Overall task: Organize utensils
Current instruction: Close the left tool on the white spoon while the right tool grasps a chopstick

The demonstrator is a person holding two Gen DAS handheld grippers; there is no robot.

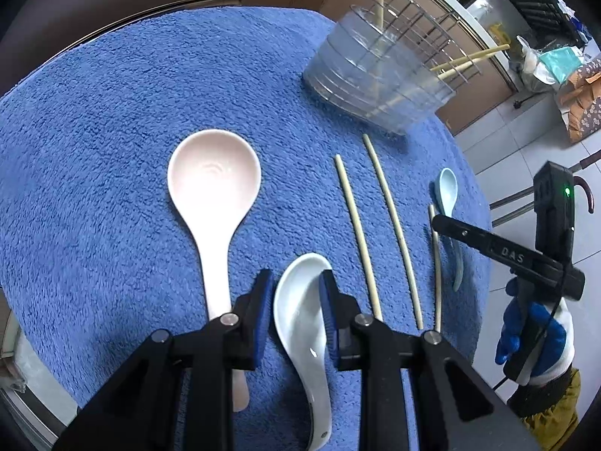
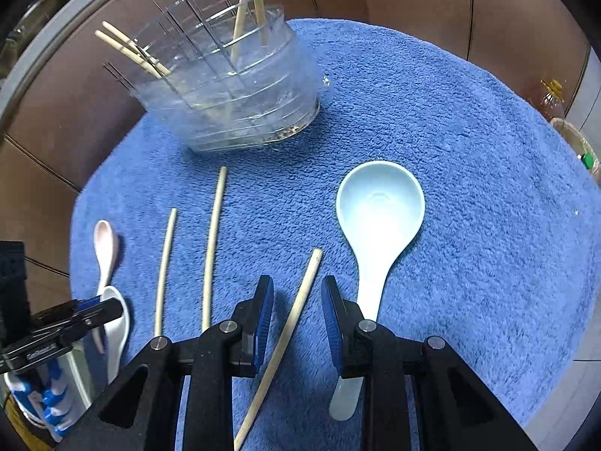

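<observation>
On the blue towel (image 1: 112, 150) lies a white soup spoon (image 1: 300, 338). My left gripper (image 1: 296, 278) is shut on it, a blue pad against each side of its bowl; from the right wrist view this gripper (image 2: 109, 306) sits over the same spoon (image 2: 118, 334). My right gripper (image 2: 296, 282) is open and straddles a loose chopstick (image 2: 306, 285) with a gap on either side. Two more chopsticks (image 1: 357, 233) (image 1: 390, 233) lie side by side between the grippers. A large pink spoon (image 1: 214, 188) lies left of the white one. A large light-blue spoon (image 2: 379, 203) lies right of the right gripper.
At the towel's far edge stands a clear plastic holder with a wire rack (image 2: 233, 86), several chopsticks leaning in it. A hand in a blue-and-white glove (image 1: 533, 338) holds the right gripper. The round table's rim (image 1: 150, 11) and brown cabinets lie beyond; bottles (image 2: 552, 97) stand at far right.
</observation>
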